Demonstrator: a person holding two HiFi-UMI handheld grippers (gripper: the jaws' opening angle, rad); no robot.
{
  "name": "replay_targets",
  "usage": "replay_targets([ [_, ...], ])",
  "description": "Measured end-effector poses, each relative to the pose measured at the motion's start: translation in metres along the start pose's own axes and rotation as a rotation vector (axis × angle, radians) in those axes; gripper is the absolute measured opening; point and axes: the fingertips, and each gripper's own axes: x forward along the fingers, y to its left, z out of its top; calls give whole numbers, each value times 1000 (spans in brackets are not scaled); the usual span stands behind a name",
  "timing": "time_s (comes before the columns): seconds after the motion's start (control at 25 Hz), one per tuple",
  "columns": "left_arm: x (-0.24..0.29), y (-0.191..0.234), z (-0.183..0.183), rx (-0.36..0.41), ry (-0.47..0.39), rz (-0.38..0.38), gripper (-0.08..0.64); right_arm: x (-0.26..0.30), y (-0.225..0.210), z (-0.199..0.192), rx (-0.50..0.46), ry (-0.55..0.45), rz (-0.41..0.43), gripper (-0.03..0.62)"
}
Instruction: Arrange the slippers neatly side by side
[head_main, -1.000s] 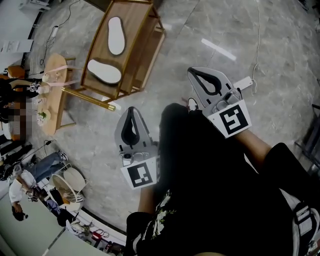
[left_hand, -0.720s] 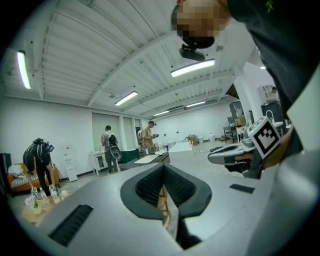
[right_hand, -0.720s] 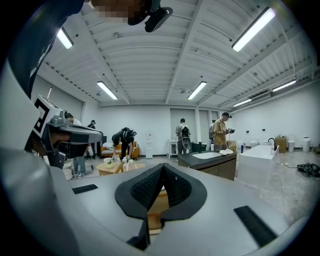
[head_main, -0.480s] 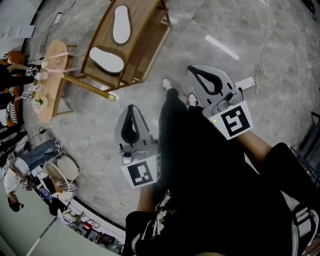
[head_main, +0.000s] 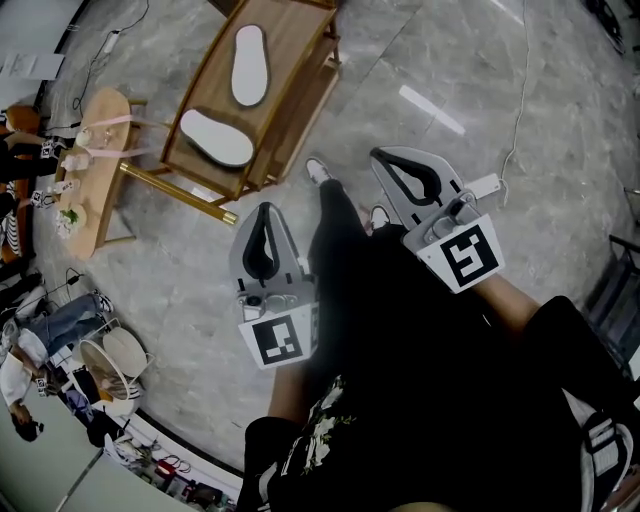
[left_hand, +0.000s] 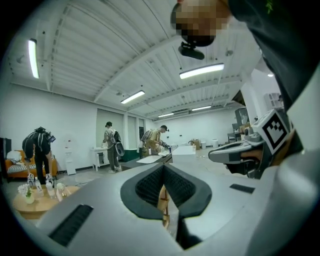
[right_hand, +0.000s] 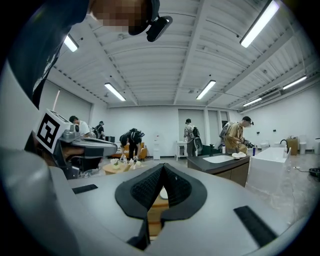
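Wooden rack (head_main: 285, 85) far left with white slippers (head_main: 216, 138) askew; near, left gripper (head_main: 264, 215) and right gripper (head_main: 385, 158) pressed together, empty.

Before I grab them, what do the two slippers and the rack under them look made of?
Slippers: plain white, matte, no sheen; likely soft foam or fabric, too small to tell. Rack: warm brown boards and rails, so probably wood with a smooth finish.

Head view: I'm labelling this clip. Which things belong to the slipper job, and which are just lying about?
Job:
far slipper
near slipper
rack under them
left gripper, shut, empty
right gripper, shut, empty

Lying about:
side table
cable
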Motion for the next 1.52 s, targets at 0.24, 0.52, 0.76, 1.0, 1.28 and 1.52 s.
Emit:
replay_targets([
  [0.24,35,36,-14,-23,23,5,0,56,-10,0,-51,44,21,-2],
  [0.52,87,110,-13,-42,54,77,0,157,-20,19,-97,43,126,-3],
  [0.76,119,148,-11,-16,52,82,2,214,-27,52,-58,-8,140,-2],
  [1.0,157,189,4,-8,-16,73,2,254,-34,77,-111,-46,128,-3],
  [1.28,191,205,3,-17,-27,51,2,269,-60,84,-149,-30,59,-2],
  [1.52,210,198,-2,-34,12,86,2,280,-86,61,-145,63,105,-2],
])
